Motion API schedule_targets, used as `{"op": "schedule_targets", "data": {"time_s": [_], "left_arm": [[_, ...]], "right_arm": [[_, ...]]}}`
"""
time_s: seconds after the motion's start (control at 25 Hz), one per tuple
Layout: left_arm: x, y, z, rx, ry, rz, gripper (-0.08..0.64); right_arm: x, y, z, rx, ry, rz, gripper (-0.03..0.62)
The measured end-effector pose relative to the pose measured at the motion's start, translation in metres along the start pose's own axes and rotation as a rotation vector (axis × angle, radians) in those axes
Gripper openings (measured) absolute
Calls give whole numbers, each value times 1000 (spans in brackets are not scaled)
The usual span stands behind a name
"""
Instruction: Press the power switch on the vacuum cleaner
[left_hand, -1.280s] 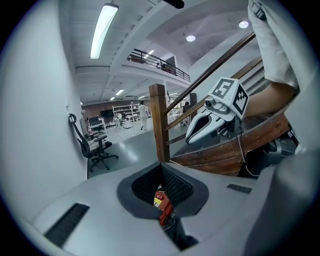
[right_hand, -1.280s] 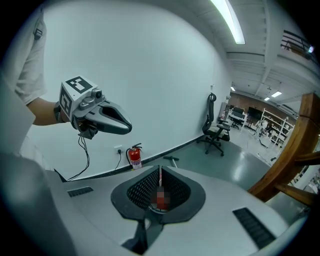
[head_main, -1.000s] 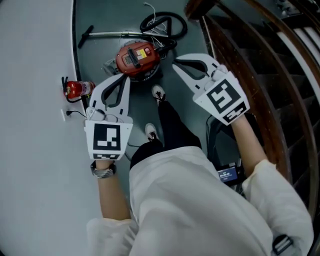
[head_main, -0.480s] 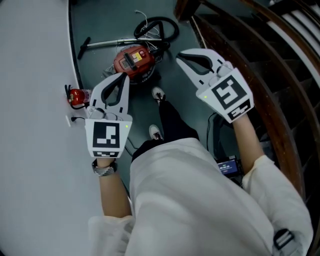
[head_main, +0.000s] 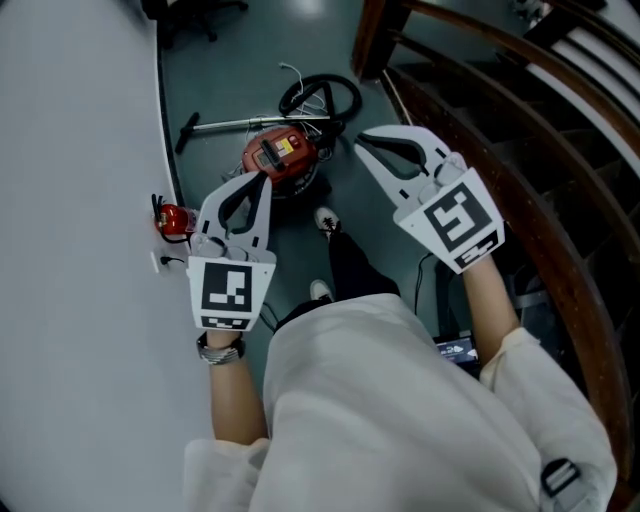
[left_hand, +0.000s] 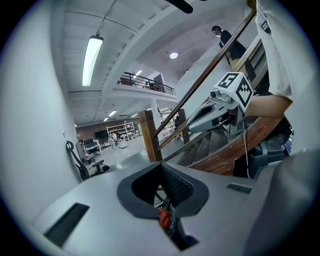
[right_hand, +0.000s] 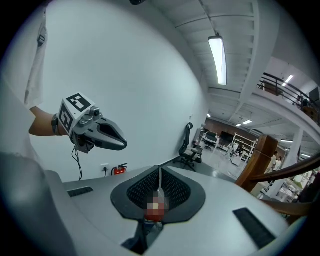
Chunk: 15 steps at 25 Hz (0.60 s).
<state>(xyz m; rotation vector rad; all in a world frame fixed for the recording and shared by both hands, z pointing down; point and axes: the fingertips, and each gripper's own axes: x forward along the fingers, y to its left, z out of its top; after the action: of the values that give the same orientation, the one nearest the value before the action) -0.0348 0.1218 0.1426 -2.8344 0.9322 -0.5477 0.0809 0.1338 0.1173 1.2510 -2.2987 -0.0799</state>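
On floor at 12 o'clock, vacuum cleaner looks farther; I've raised left gripper and right gripper, both pressed together, empty. Switch press likely over.

Vacuum cleaner: red body, black trim. Fire extinguisher: red. Left gripper and right gripper: pale grey, black-and-white square markers. Floor: dark grey-green.

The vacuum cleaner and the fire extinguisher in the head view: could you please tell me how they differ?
The vacuum cleaner is the bigger, a round body with a black hose and long wand; the fire extinguisher is small and compact. The vacuum cleaner sits out on the floor, the fire extinguisher beside the wall. Both are red.
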Motion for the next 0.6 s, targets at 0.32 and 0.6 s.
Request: {"op": "schedule_targets", "data": {"time_s": [0.32,0.6], "left_arm": [[-28,6,30,13,-52,43,2],[-48,19,56,25,-102,85,2]], "right_arm": [[-31,8,34,-43,-68,-49,32],[-42,12,59,-61,-111,-69,32]]}}
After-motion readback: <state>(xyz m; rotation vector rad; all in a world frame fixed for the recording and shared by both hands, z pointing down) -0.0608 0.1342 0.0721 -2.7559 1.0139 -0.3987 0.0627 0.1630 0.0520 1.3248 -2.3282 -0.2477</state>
